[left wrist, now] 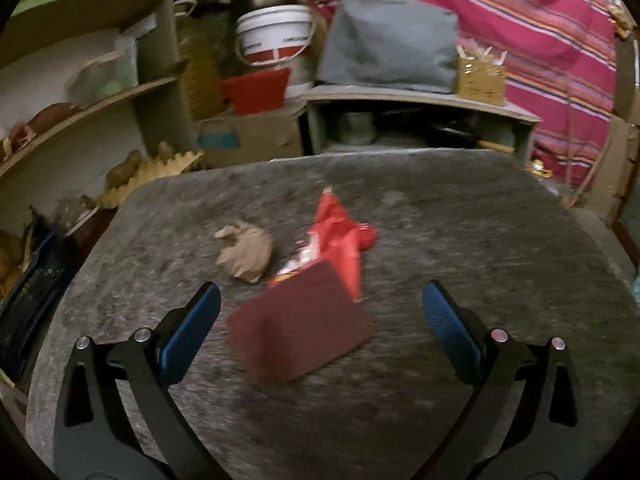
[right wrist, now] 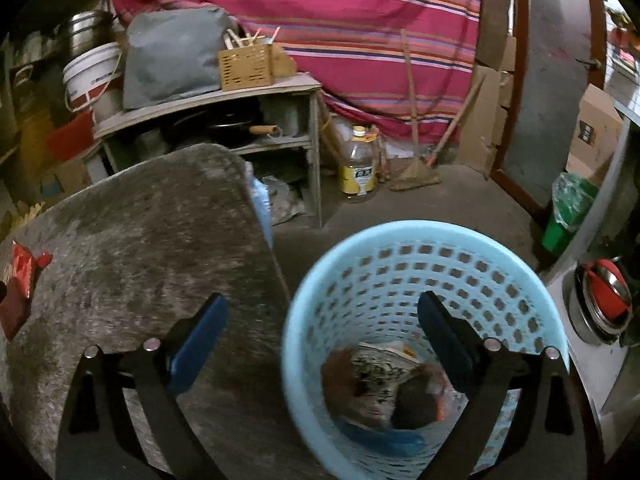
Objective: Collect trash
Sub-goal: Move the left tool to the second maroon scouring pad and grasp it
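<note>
On the grey stone tabletop (left wrist: 460, 248) lie a dark red flat packet (left wrist: 300, 328), a bright red crumpled wrapper (left wrist: 340, 232) and a crumpled brown paper ball (left wrist: 246, 254). My left gripper (left wrist: 320, 312) hovers over the dark red packet with its blue pads (left wrist: 188, 336) spread wide, touching nothing. My right gripper (right wrist: 322, 316) stands open and empty above the rim of a light blue perforated basket (right wrist: 400, 264) beside the table; crumpled wrappers (right wrist: 380, 384) lie at its bottom. The red wrapper (right wrist: 24, 268) shows at the table's left edge in the right wrist view.
Behind the table stands a low shelf unit (left wrist: 420, 100) with a grey bag (left wrist: 388, 36) and a wicker box (left wrist: 480, 76). A white bucket (left wrist: 276, 32) and wall shelves (left wrist: 80, 104) are at left. A bottle (right wrist: 360, 164), broom (right wrist: 416, 168) and green bin (right wrist: 568, 216) stand on the floor.
</note>
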Demonstrator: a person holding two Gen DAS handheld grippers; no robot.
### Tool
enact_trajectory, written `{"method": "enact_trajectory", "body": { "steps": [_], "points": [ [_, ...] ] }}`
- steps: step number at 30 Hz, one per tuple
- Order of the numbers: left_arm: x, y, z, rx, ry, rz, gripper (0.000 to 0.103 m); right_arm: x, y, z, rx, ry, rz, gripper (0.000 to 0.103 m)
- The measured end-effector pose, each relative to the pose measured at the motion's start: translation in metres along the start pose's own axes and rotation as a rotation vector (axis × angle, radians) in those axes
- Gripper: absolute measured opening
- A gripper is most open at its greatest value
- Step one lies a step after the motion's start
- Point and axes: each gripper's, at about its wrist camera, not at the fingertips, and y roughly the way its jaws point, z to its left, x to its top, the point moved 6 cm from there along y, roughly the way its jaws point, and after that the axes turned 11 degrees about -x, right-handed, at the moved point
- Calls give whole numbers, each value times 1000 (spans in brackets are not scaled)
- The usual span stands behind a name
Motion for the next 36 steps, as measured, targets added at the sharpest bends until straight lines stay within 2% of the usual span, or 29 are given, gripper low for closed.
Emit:
{"method": "enact_trajectory", "body": {
  "steps": [2,7,11,13,16,17,18,19,21,23,25,26,27,30,32,36],
  "points": [
    [-2,5,7,18,-14,9,98,1,2,10,14,-6,8,94],
    [-12,28,17,-4,-69,85,97,0,8,25,42,5,34,94],
    [-17,36,18,-26,-88,114,96,0,7,37,53,-5,32,94],
    [-18,38,19,-51,-101,124,85,0,5,44,53,-23,24,94],
    [-20,39,21,-81,-121,132,82,-1,3,55,56,-43,22,94],
    [-20,39,21,-91,-124,128,72,-1,2,56,57,-45,23,94],
    [-20,38,19,-120,-122,129,57,-1,1,60,61,-48,24,94],
    [-20,36,16,-139,-112,139,57,-1,0,63,64,-51,25,94],
    [-19,30,13,-153,-89,126,46,-1,-2,69,71,-56,22,94],
    [-18,24,9,-167,-58,122,41,0,-7,80,88,-69,13,94],
    [-17,18,9,-153,-34,112,44,-1,-11,89,93,-87,6,94],
    [-16,14,11,-144,-30,105,52,-2,-13,95,95,-97,3,94],
    [-16,12,13,-128,-28,103,68,-4,-15,101,100,-109,-2,94],
    [-17,3,24,-77,-37,84,90,-8,-19,119,112,-136,-4,94],
    [-18,4,29,-60,-51,87,98,-9,-21,128,118,-149,-7,94],
    [-25,16,29,-88,-88,133,98,-12,-22,142,129,-162,-6,94]
  ]
}}
